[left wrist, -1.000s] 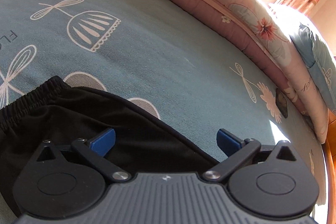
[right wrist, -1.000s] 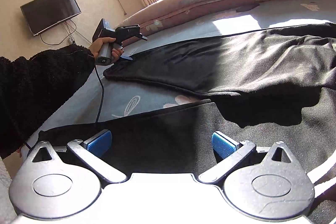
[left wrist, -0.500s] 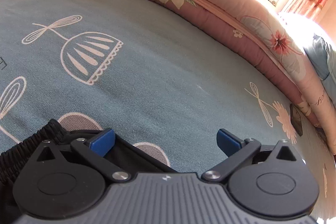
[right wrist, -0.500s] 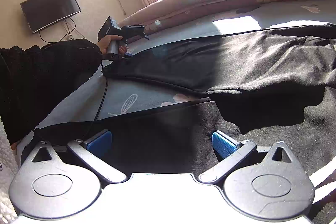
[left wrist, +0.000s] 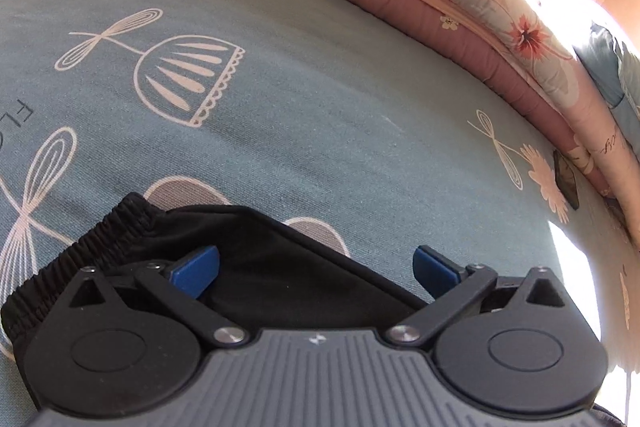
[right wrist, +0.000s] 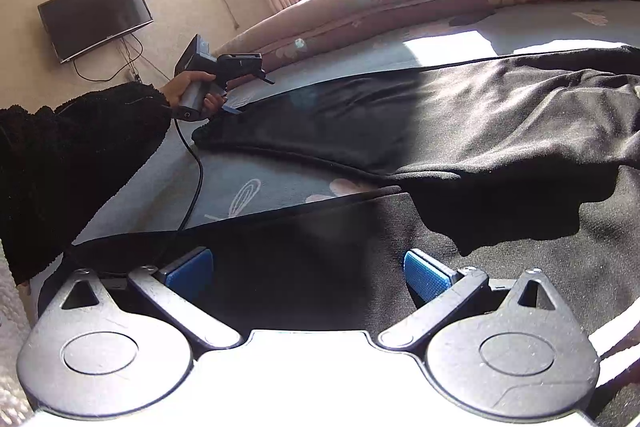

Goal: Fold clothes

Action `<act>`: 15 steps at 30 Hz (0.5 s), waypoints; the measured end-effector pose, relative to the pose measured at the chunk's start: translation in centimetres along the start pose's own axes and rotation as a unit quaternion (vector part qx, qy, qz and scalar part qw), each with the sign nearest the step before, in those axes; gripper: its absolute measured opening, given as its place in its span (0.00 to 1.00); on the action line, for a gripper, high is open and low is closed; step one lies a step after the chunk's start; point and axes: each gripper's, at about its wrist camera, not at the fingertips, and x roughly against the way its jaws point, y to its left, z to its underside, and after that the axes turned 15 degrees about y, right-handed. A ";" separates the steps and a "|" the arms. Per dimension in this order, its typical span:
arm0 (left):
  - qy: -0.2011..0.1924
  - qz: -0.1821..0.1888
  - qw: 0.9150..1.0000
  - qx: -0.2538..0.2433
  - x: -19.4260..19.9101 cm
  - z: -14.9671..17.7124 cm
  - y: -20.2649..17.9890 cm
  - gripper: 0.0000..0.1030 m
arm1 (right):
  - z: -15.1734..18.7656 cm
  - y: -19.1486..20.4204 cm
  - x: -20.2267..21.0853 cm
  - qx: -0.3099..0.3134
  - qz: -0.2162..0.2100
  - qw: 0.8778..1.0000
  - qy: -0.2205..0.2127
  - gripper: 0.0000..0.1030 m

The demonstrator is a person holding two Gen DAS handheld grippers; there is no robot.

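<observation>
The black trousers (right wrist: 480,131) are matt, soft cloth with a ribbed elastic cuff (left wrist: 92,243), lying on a woven cotton-looking bedsheet (left wrist: 320,107).

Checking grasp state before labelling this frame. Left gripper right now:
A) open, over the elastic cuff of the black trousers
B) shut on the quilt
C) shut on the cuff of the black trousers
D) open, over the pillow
A: the left gripper has its blue pads wide apart, over the elastic cuff of the black trousers on the bed sheet.
</observation>
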 end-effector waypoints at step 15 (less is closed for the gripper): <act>-0.005 0.074 0.997 -0.030 3.1 2.4 0.7 0.99 | 0.1 0.1 0.1 0.001 0.002 1.000 0.000 1.00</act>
